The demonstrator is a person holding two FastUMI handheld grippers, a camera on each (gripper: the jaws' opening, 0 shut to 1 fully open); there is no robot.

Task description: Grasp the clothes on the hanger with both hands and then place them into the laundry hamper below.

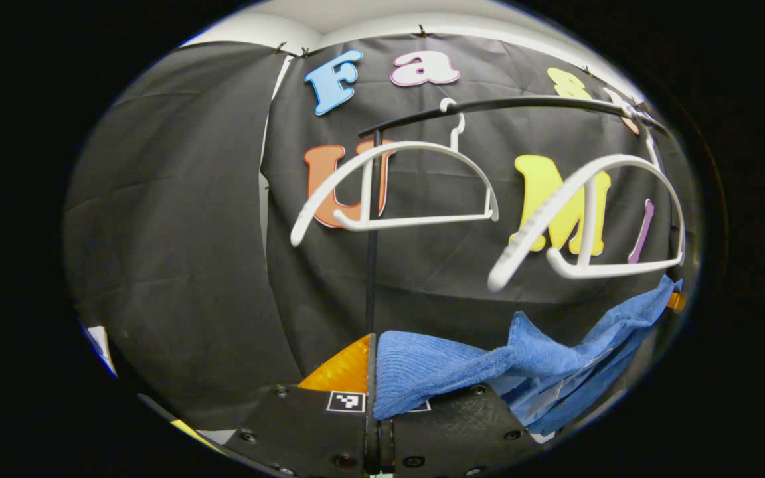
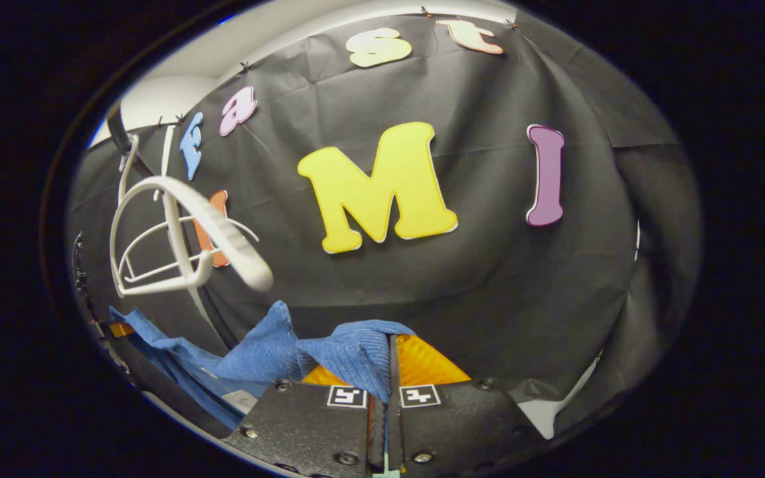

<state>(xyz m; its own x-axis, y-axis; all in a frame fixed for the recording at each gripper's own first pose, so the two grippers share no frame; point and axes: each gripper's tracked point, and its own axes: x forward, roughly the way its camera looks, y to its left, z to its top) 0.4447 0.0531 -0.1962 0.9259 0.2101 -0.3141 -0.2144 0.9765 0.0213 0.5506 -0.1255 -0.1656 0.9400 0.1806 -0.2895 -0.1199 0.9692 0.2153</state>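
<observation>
Two grippers, left gripper (image 1: pixel 378 398) and right gripper (image 2: pixel 388 392), each clamped on the blue knit garment (image 1: pixel 528 362), off the white hangers (image 1: pixel 588 219), slung between them. Soft, light, floppy; edge grips suit.

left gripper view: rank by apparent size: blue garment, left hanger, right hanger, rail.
1. Blue garment, largest, though nearest the camera.
2-3. Right hanger and left hanger: about alike; the right one is closer, so unsure.
4. Rail: long but thinnest.
</observation>
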